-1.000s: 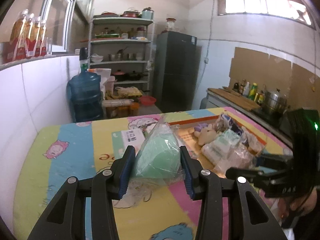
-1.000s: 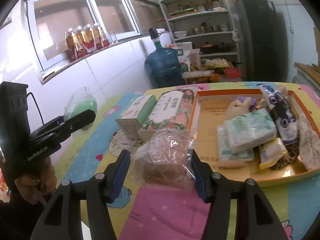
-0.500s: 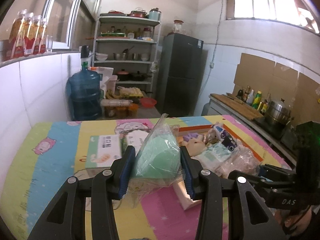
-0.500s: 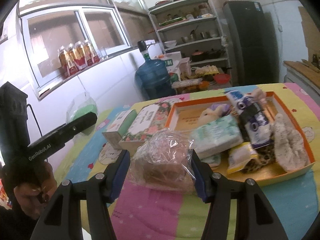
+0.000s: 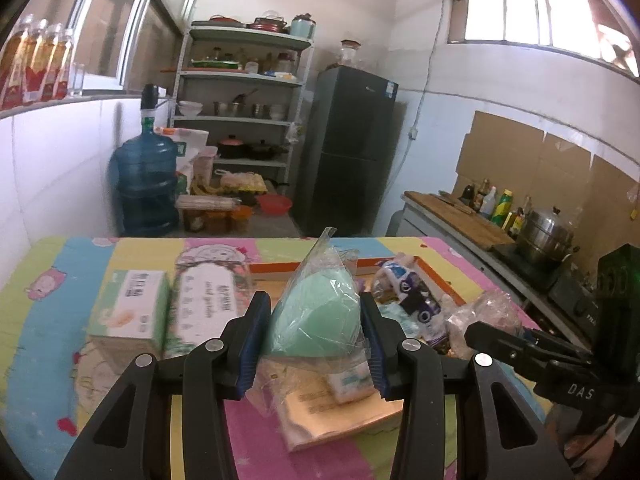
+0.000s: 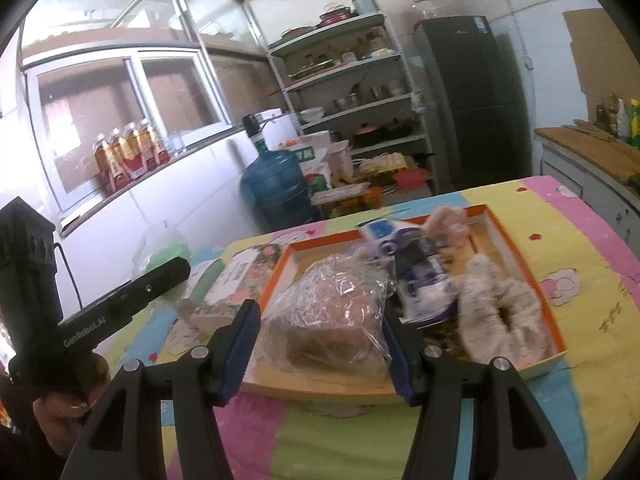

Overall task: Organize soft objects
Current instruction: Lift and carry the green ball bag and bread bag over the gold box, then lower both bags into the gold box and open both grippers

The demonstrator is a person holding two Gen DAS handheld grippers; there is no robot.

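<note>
My left gripper (image 5: 314, 336) is shut on a green sponge in a clear bag (image 5: 316, 316), held above the near edge of the orange tray (image 5: 272, 268). My right gripper (image 6: 320, 344) is shut on a brown soft block in a crinkled clear bag (image 6: 324, 312), held over the orange tray (image 6: 516, 248). That tray holds a purple-and-white packet (image 6: 416, 268), a fluffy beige toy (image 6: 496, 312) and other soft packs. In the right wrist view the left gripper (image 6: 120, 304) shows at the left with its green sponge (image 6: 168, 252). The right gripper (image 5: 532, 356) appears at the right of the left wrist view.
Two tissue boxes, one green (image 5: 128, 312) and one floral (image 5: 208, 300), lie on the colourful tablecloth (image 5: 52, 320) left of the tray. Behind the table stand a blue water jug (image 5: 146, 184), a shelf rack (image 5: 240, 120), a dark fridge (image 5: 352, 152) and a counter with a pot (image 5: 544, 236).
Both grippers have moved to the right over the table, each keeping its bag. The tray and tissue boxes have slid leftward in both views, and the tray now lies under both bags.
</note>
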